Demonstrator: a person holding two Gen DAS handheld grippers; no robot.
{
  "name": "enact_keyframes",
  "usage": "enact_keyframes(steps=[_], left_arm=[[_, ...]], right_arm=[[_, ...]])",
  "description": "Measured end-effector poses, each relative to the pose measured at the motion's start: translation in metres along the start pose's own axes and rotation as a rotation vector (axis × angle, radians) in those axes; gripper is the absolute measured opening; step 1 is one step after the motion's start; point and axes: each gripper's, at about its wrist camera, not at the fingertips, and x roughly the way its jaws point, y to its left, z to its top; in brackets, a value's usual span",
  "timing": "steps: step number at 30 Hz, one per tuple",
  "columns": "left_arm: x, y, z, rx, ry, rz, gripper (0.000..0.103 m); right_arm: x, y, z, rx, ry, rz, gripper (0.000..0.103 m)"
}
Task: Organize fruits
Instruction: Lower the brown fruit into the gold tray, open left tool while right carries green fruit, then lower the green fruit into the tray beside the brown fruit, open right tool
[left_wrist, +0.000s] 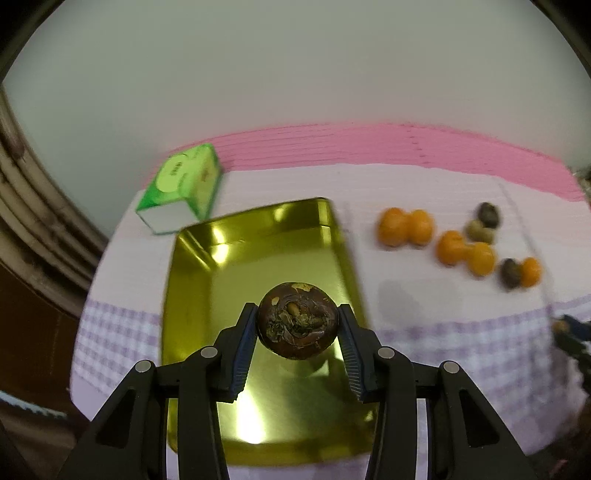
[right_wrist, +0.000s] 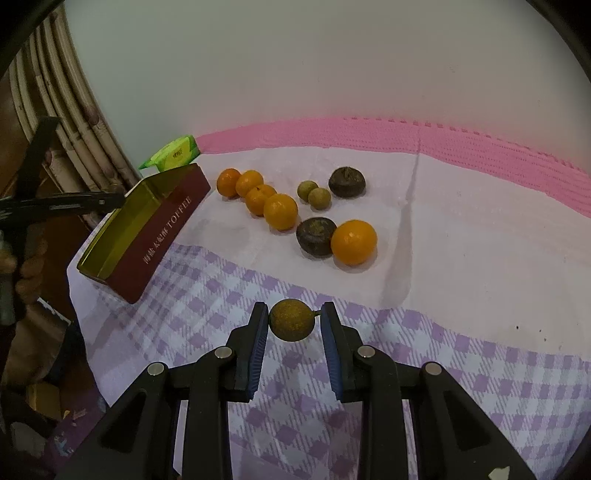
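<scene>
My left gripper (left_wrist: 297, 314) is shut on a dark brown round fruit (left_wrist: 297, 325) and holds it over the open gold tin (left_wrist: 229, 266). My right gripper (right_wrist: 293, 314) is shut on a small tan round fruit (right_wrist: 292, 320) above the checked cloth. Loose on the cloth lie several oranges (right_wrist: 258, 197), one larger orange (right_wrist: 354, 242), two dark brown fruits (right_wrist: 347, 181) (right_wrist: 316, 230) and two small tan fruits (right_wrist: 314, 195). In the left wrist view the same pile (left_wrist: 465, 254) lies blurred to the right of the tin. The tin's red side (right_wrist: 162, 236) reads TOFFEE.
A green box (left_wrist: 181, 188) lies behind the tin near the table's far left corner. A pink mat (right_wrist: 443, 144) runs along the wall at the back. The table edge drops off left of the tin, where a hand (right_wrist: 26, 273) holds the left gripper's handle.
</scene>
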Motion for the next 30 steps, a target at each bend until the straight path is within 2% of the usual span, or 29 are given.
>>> enact_keyframes(steps=[5, 11, 15, 17, 19, 20, 23, 26, 28, 30], left_arm=[[0.046, 0.027, 0.012, 0.009, 0.046, 0.088, 0.044], [0.082, 0.045, 0.023, 0.016, 0.106, 0.095, 0.044], [0.091, 0.051, 0.03, 0.019, 0.106, 0.087, 0.045], [0.088, 0.054, 0.035, 0.009, 0.085, 0.089, 0.046], [0.079, 0.057, 0.037, 0.005, 0.06, 0.07, 0.058], [0.074, 0.058, 0.037, -0.003, 0.05, 0.067, 0.061], [0.045, 0.069, 0.032, -0.085, -0.006, 0.024, 0.061], [0.009, 0.077, 0.015, -0.175, -0.051, 0.014, 0.069], [-0.02, 0.079, -0.006, -0.234, -0.066, 0.014, 0.078], [-0.043, 0.077, -0.024, -0.255, -0.082, 0.021, 0.079]], right_arm=[[-0.001, 0.005, 0.003, -0.011, -0.002, -0.004, 0.027], [-0.002, 0.005, 0.005, -0.013, -0.001, -0.01, 0.027], [-0.004, 0.011, 0.011, -0.03, -0.004, -0.003, 0.027], [-0.006, 0.019, 0.015, -0.047, -0.009, 0.005, 0.027], [-0.007, 0.029, 0.022, -0.07, -0.017, 0.016, 0.027], [-0.008, 0.033, 0.025, -0.079, -0.02, 0.023, 0.027], [-0.009, 0.05, 0.04, -0.1, -0.037, 0.072, 0.027], [-0.007, 0.073, 0.061, -0.143, -0.057, 0.129, 0.027], [-0.002, 0.093, 0.078, -0.175, -0.064, 0.185, 0.027], [0.009, 0.114, 0.093, -0.214, -0.057, 0.237, 0.027]])
